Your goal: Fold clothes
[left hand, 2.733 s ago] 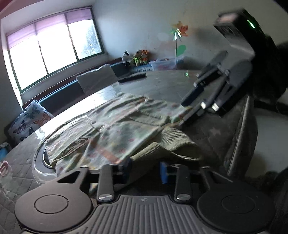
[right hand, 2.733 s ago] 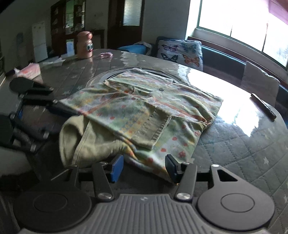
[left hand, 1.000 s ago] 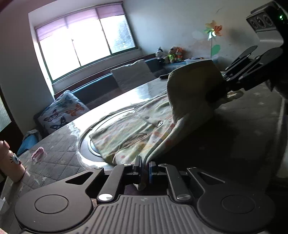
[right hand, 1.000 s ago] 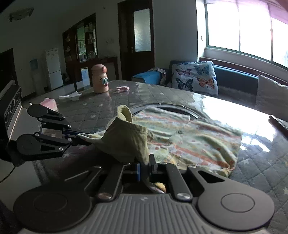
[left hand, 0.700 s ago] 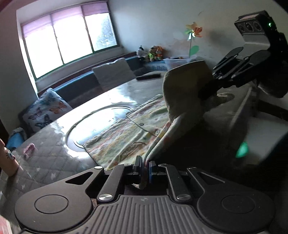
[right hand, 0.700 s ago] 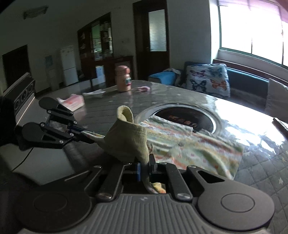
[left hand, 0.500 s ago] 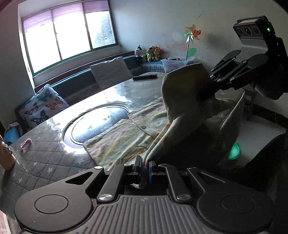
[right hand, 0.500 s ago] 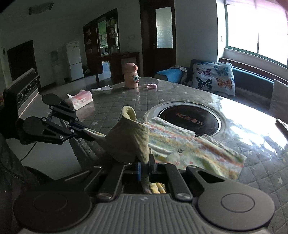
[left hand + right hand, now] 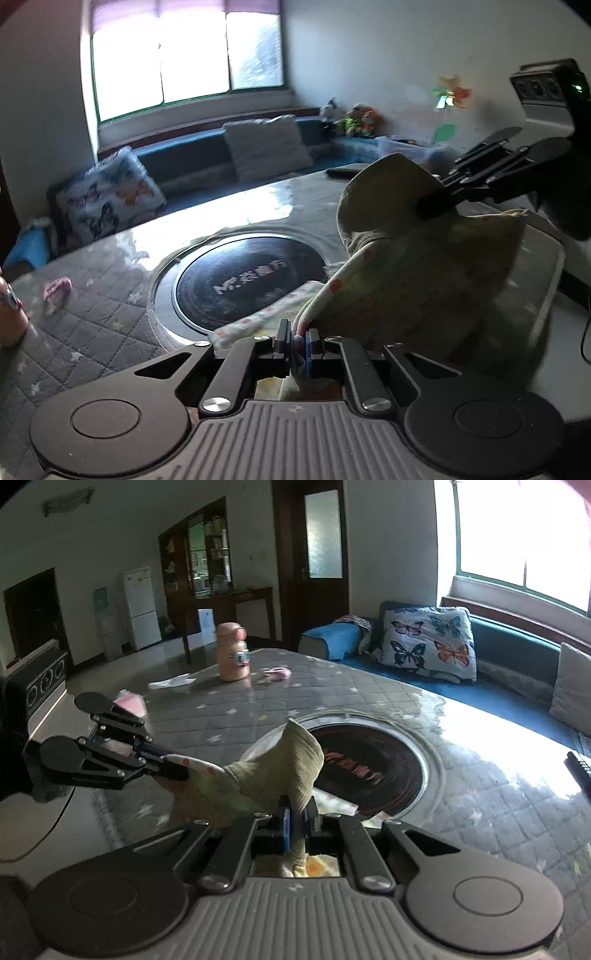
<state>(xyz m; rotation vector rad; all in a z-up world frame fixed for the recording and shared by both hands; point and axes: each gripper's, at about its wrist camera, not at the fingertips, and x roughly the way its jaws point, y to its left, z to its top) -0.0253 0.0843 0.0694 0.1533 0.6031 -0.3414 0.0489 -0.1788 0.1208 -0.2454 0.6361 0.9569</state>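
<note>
Both grippers pinch a flowered shirt [image 9: 413,280] above the table's near edge: left gripper [image 9: 296,338] and right gripper [image 9: 297,821] clamped on its cloth, the shirt's far end trailing on the table [image 9: 369,698].

A pale green shirt [image 9: 424,280] with orange and pink dots shows a plain olive-beige ribbed lining [image 9: 284,764]. Both claws are matte black with blue pads: the left claw [image 9: 297,341] and the right claw [image 9: 297,821]. The worktop [image 9: 369,701] wears a grey quilted cover scattered with small white stars, around a black round glass inset [image 9: 247,280] bearing pale lettering. A peach-pink bottle [image 9: 232,651] stands on it. A white cushion [image 9: 430,642] carries blue and orange butterflies on a teal bench [image 9: 517,646].
</note>
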